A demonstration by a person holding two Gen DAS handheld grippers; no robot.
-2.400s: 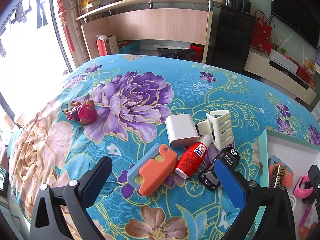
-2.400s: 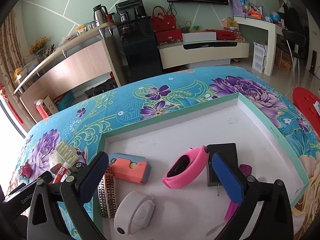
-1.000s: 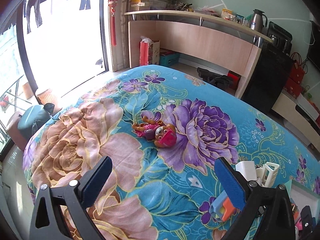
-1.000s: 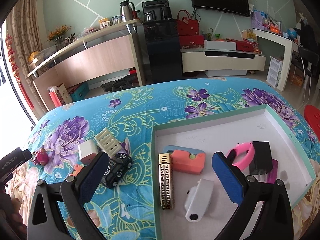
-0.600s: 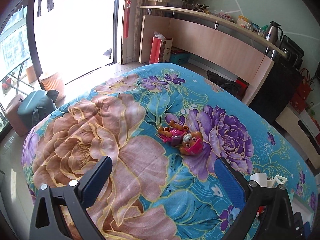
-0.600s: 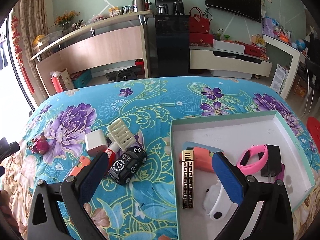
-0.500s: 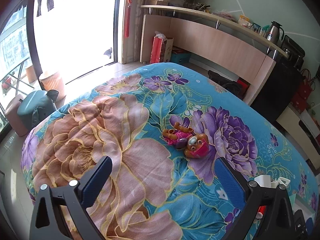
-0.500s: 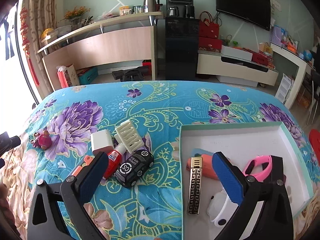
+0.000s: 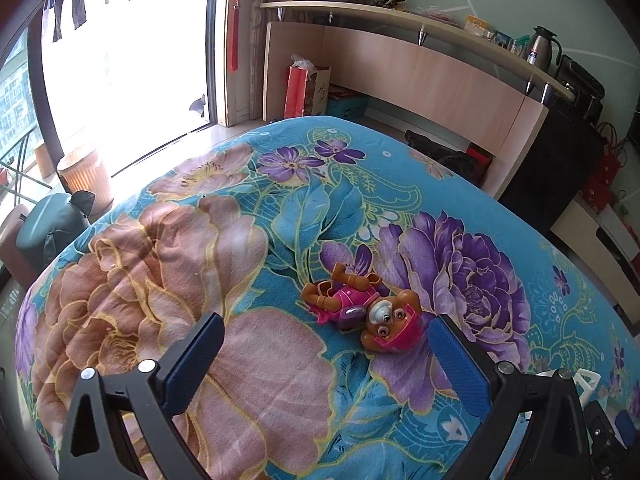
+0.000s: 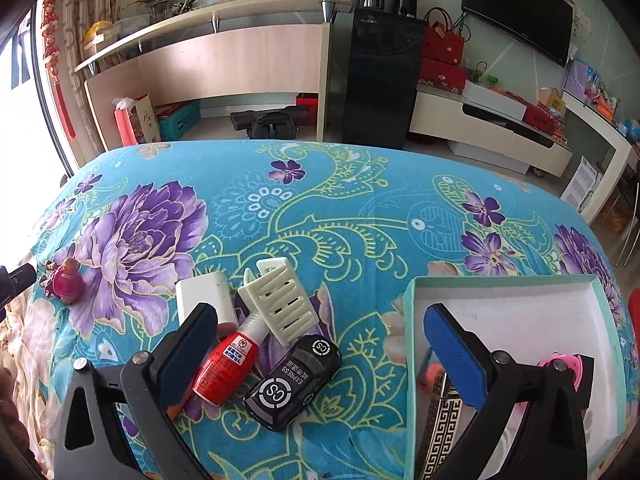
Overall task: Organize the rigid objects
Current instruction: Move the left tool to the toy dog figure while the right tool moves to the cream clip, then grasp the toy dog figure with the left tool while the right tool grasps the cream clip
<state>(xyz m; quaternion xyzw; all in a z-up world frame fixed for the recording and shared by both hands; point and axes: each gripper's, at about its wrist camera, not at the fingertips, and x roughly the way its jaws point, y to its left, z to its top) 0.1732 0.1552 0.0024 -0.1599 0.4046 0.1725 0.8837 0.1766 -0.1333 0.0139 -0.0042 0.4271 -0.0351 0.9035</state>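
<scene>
A pink and brown toy dog figure (image 9: 362, 314) lies on the floral bedspread, just ahead of my open left gripper (image 9: 326, 356) and close to its right finger. It shows small at the far left in the right wrist view, toy figure (image 10: 66, 280). My open right gripper (image 10: 320, 344) hangs over a black toy car (image 10: 294, 382), a red glue bottle (image 10: 228, 362), a cream hair claw (image 10: 280, 300) and a white charger (image 10: 204, 294). To its right the white tray (image 10: 516, 312) holds a pink band (image 10: 562, 362) and a gold-patterned bar (image 10: 438, 436).
The bed (image 9: 224, 264) drops off at the left towards a bright window and floor. A wooden shelf unit (image 10: 224, 56) and a black cabinet (image 10: 384, 76) stand beyond the far edge. The other gripper's tip (image 10: 16, 278) shows at the left rim of the right wrist view.
My left gripper swung left away from the pile and closed in on the toy figure. My right gripper moved left from over the tray to over the car and glue bottle.
</scene>
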